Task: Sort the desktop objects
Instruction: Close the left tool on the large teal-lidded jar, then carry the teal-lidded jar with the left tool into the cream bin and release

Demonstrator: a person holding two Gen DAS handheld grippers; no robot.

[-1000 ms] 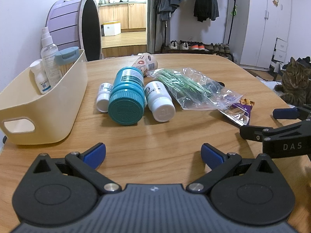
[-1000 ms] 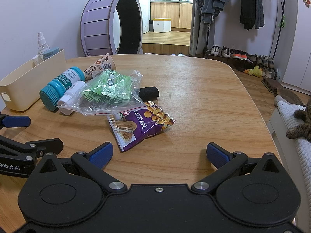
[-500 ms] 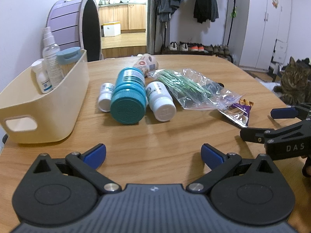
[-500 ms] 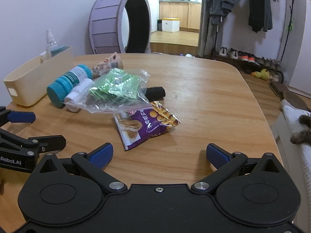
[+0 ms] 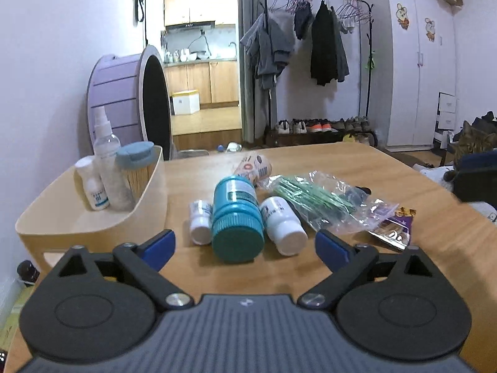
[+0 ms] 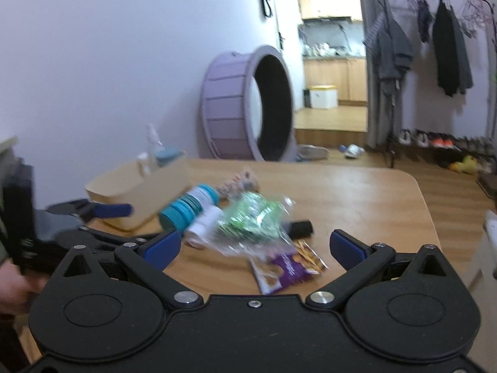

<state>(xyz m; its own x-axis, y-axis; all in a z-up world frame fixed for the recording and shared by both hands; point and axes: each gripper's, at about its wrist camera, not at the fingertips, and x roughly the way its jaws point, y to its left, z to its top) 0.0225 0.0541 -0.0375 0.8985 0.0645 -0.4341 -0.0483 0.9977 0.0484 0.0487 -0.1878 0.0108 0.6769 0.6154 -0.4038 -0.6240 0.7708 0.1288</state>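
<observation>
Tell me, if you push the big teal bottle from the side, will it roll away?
Probably yes. The big teal bottle lies on its side on the wooden table, and it is round. The small white bottles close on either side might stop it soon.

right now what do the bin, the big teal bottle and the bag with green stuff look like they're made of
Bin: smooth matte cream plastic, by its moulded rounded walls. Big teal bottle: glossy plastic, ribbed cap, paper label. Bag: thin clear plastic film, crinkled and shiny.

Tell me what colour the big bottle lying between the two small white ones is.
Teal, cap and body alike: the big bottle shows best in the left wrist view.
</observation>
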